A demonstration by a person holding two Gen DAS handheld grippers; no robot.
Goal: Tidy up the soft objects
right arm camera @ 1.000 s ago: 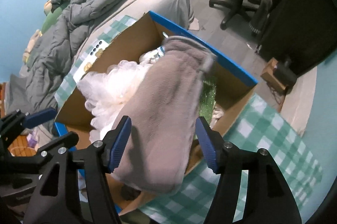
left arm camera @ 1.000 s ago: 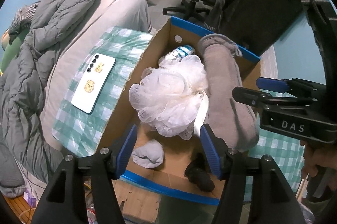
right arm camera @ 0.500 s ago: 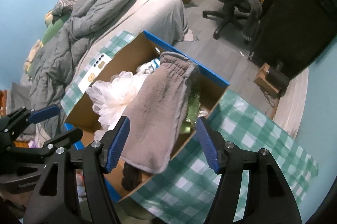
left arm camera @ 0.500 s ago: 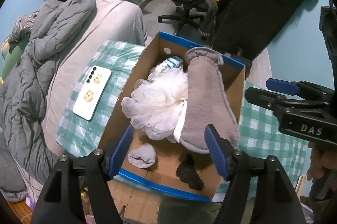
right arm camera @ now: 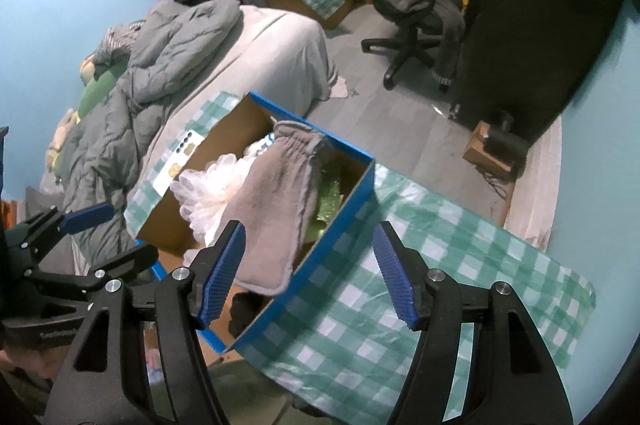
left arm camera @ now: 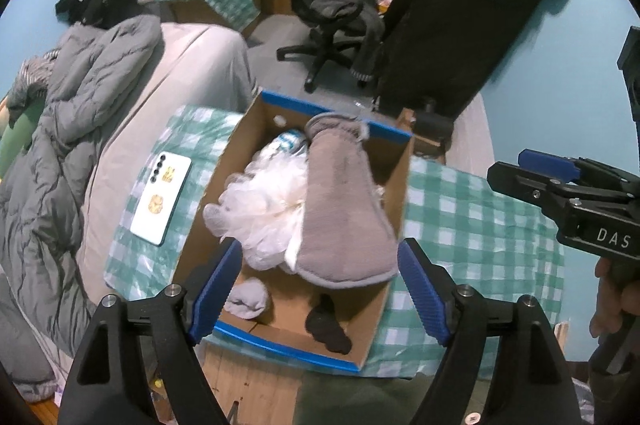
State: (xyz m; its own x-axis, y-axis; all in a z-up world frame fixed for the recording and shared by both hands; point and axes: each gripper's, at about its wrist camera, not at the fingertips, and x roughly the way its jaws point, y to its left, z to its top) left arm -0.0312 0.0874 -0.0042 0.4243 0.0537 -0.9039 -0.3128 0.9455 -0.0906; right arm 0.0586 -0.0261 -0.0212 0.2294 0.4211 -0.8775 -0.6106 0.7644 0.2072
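So the grey mitt (left arm camera: 340, 209) was lying in the cardboard box (left arm camera: 396, 181), draped over the white mesh pouf (left arm camera: 260, 205). Left gripper (left arm camera: 320, 289) hung above it, jaws opening, nothing between them. Right gripper (right arm camera: 308, 265) was spread wide, empty too.

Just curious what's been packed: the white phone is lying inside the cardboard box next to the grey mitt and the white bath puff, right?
Not quite. The white phone lies outside the cardboard box, on the checked cloth beside it; the left wrist view shows this. The grey mitt and the white bath puff are indeed in the box.
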